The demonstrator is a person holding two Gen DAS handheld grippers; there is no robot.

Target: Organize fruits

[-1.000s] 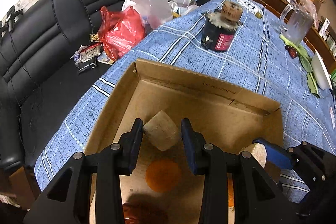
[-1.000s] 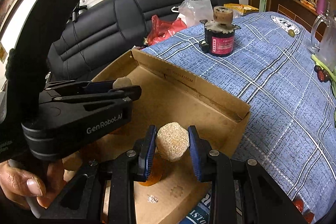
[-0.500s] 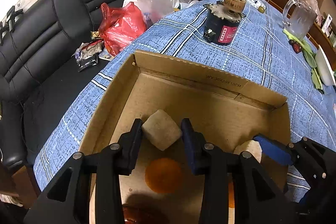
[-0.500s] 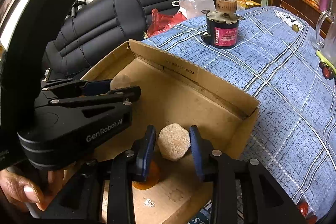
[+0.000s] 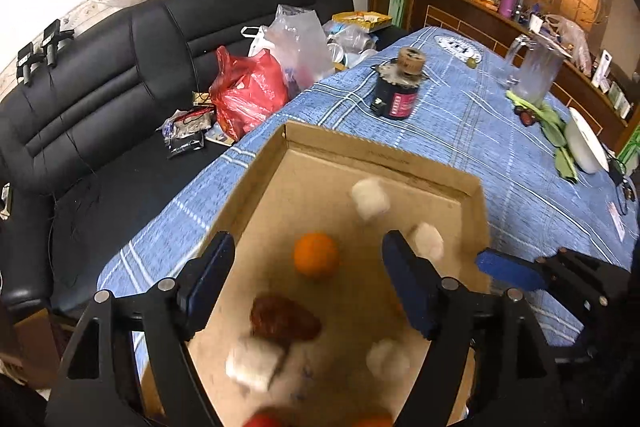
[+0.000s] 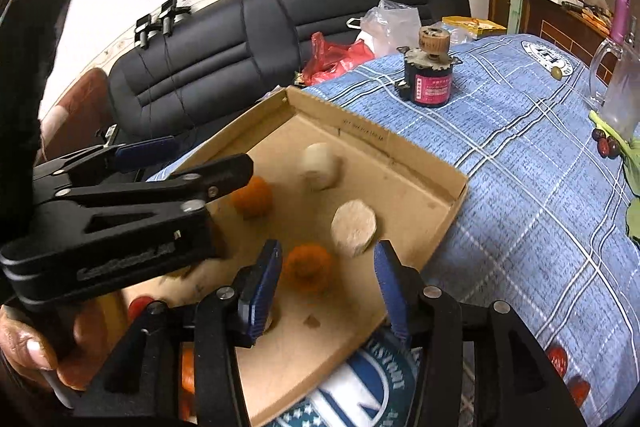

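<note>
A shallow cardboard box (image 5: 256, 163) (image 6: 400, 143) lies on the blue checked tablecloth. In it lie pale beige fruit chunks (image 5: 370, 202) (image 6: 354, 228), one near the far wall (image 6: 320, 165), small oranges (image 5: 316, 254) (image 6: 307, 265) and a dark red fruit (image 5: 282, 319). My left gripper (image 5: 308, 281) is open and empty above the box, over the orange. My right gripper (image 6: 326, 275) is open and empty at the box's near right side, just short of a beige chunk. The left gripper shows at the left in the right wrist view (image 6: 144, 163).
A black-and-red cylindrical device (image 5: 396, 93) (image 6: 430, 75) stands on the cloth beyond the box. A glass jug (image 5: 534, 73), green leaves with red fruit (image 5: 540, 115) and a white dish (image 5: 586, 147) are at the far right. A black sofa (image 5: 120, 75) holds bags at the left.
Both grippers opened and let their beige chunks go into the box. Both pulled back and up from the box floor.
</note>
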